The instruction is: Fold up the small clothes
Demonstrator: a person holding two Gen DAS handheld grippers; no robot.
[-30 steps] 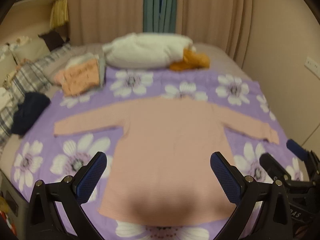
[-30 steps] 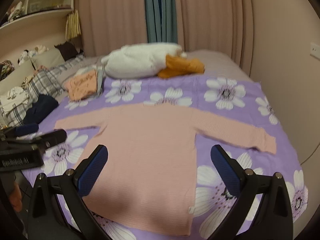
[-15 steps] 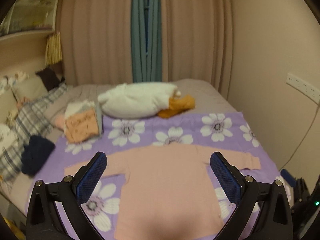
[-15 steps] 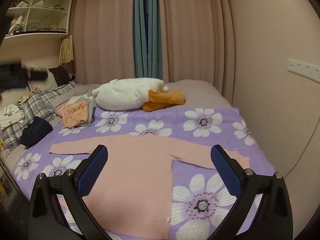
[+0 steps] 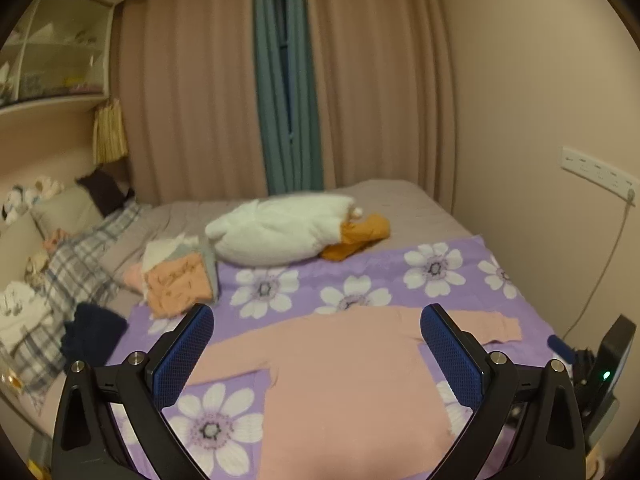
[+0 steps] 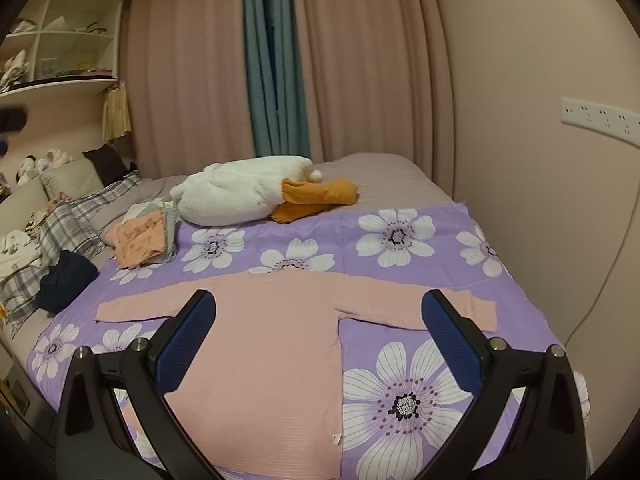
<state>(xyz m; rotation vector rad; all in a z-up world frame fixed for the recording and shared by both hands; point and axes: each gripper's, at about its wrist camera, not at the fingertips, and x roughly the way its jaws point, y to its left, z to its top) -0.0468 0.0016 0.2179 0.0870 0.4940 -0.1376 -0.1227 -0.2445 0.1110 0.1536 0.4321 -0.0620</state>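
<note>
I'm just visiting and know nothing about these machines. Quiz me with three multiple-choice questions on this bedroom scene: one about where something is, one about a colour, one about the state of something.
1. Where does the white plush toy lie?
A. on the floor
B. on the bed, beyond the pink sweater
C. on the shelf

2. What colour is the flowered sheet under the sweater?
A. purple
B. green
C. red

3. How is the sweater lying?
A. rolled into a ball
B. folded in half
C. spread flat with both sleeves out to the sides

Answers:
1 B: the toy rests further up the bed than the sweater, by the folded clothes pile.
2 A: the sheet is purple with white flowers.
3 C: body and both sleeves lie open, and neither the left gripper nor the right gripper holds it; both pairs of jaws stand wide apart.
</note>
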